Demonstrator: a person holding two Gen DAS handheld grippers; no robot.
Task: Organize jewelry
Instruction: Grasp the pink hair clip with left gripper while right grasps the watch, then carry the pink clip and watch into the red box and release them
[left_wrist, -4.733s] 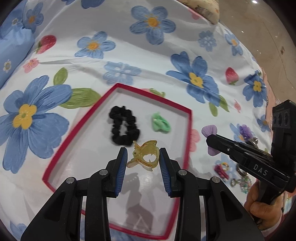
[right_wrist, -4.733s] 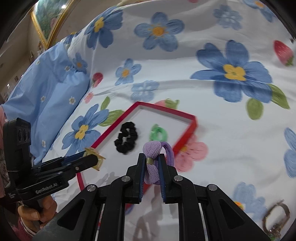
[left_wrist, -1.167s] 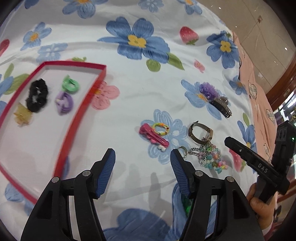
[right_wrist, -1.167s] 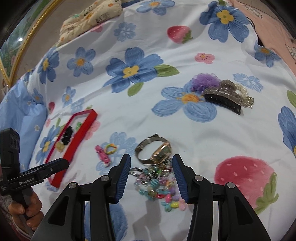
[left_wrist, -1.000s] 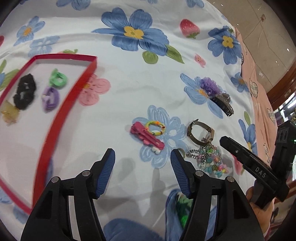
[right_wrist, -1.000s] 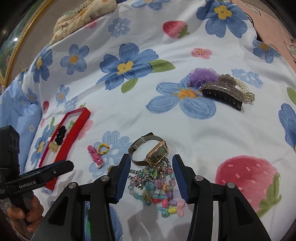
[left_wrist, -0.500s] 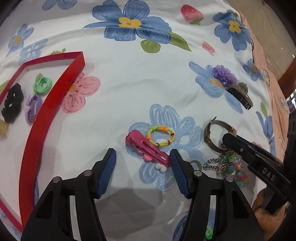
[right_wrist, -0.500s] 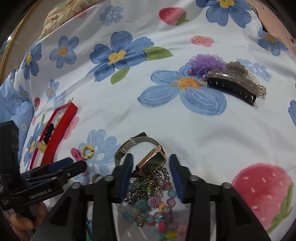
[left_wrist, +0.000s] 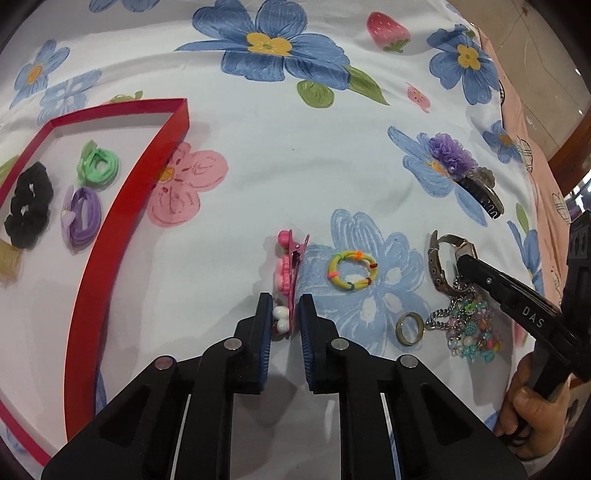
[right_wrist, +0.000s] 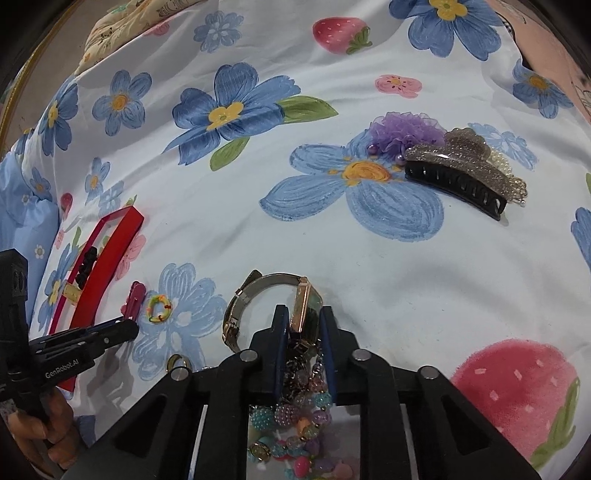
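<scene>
Both views are evenly and brightly lit by soft, diffuse light from above; no hard highlights are seen on the floral bedsheet (left_wrist: 295, 155). Faint, blurred shadows are cast just beneath the left gripper (left_wrist: 285, 314) and along the inner side of the red tray (left_wrist: 122, 206). Small glints are caught on the metal watch (right_wrist: 306, 302) and the glittery hair claw (right_wrist: 465, 166). Strong fisheye distortion is shown: the sheet bulges, straight tray edges are bent, and dark vignetted corners ring each frame. The centres are rendered sharply, while detail toward the rims is softened and stretched.
</scene>
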